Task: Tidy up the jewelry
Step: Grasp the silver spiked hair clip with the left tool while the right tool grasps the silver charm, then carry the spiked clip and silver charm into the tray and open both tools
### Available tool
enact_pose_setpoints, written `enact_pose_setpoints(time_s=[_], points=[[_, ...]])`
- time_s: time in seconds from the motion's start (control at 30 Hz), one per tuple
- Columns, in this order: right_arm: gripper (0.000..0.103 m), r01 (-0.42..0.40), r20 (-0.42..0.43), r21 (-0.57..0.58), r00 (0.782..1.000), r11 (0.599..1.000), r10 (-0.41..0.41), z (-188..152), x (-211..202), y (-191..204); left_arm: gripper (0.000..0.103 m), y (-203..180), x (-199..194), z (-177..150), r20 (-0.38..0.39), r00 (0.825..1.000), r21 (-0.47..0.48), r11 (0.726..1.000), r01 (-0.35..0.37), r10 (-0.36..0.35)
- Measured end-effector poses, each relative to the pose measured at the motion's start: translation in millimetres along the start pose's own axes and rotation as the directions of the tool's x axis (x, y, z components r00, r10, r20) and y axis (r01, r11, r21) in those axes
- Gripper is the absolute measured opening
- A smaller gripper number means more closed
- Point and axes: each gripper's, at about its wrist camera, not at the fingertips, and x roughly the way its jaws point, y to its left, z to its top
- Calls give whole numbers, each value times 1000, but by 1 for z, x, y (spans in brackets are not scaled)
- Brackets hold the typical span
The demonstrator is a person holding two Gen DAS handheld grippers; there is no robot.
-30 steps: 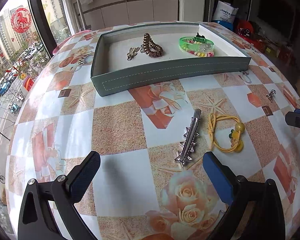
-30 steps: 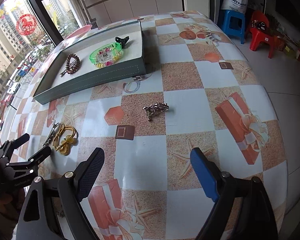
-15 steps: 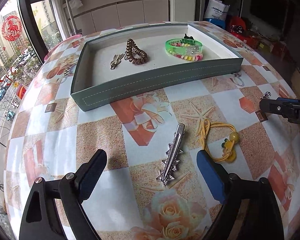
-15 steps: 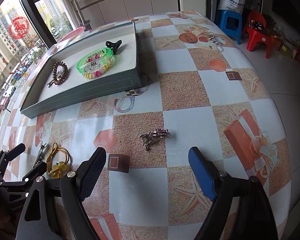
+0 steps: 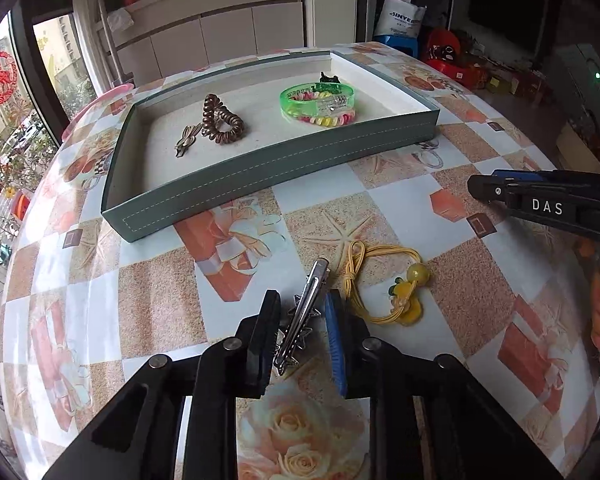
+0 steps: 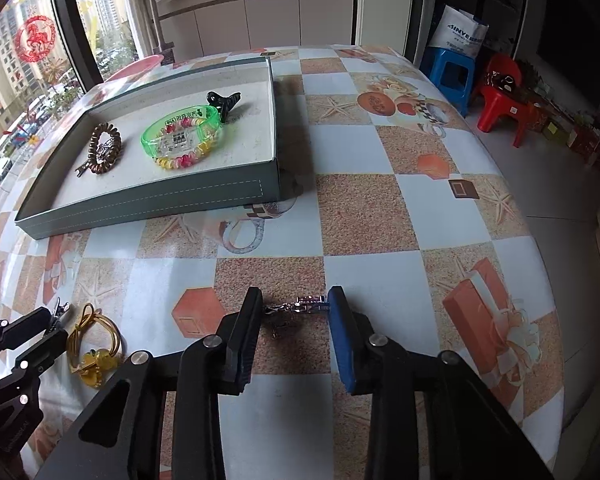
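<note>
My left gripper (image 5: 300, 308) is closing around a silver spiked hair clip (image 5: 302, 312) on the table; its fingers flank the clip's spikes with little or no gap. A yellow hair tie (image 5: 384, 284) lies just right of it. My right gripper (image 6: 294, 308) is closing around a small silver chain clip (image 6: 300, 306); the blue finger touches one end. The green tray (image 5: 260, 172) behind holds a brown coil tie (image 5: 220, 120), a bronze clip (image 5: 186, 142), a green bangle (image 5: 320, 100), a bead bracelet (image 5: 328, 121) and a black claw clip (image 6: 223, 102).
The table (image 6: 380, 216) has a checked patterned cloth and a rounded edge on the right. Beyond it stand a blue stool (image 6: 450, 76) and a red chair (image 6: 504, 92). A window is to the left. The left gripper also shows in the right wrist view (image 6: 24, 340).
Both grippers moved forward and down to the table and narrowed from wide open, the left around the silver hair clip, the right around the chain clip.
</note>
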Motion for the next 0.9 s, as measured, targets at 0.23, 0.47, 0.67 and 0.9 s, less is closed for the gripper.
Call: enact_pose_setpoints(time_s=[0.23, 0.47, 0.67, 0.9], points=[[36, -72, 6, 53, 997, 996, 72, -9, -9, -15, 30, 5, -3, -3, 6, 1000, -36, 999, 23, -23], [36, -144, 4, 108, 989, 984, 145, -19, -20, -25, 30, 15, -14, -8, 26, 999, -79, 996, 45, -44], [36, -189, 4, 124, 982, 974, 190, -28, -33, -24, 30, 17, -29, -7, 64, 997, -86, 995, 57, -52], [36, -219, 20, 134, 976, 967, 218, -29, -49, -24, 31, 22, -45, -4, 101, 993, -99, 992, 74, -64]])
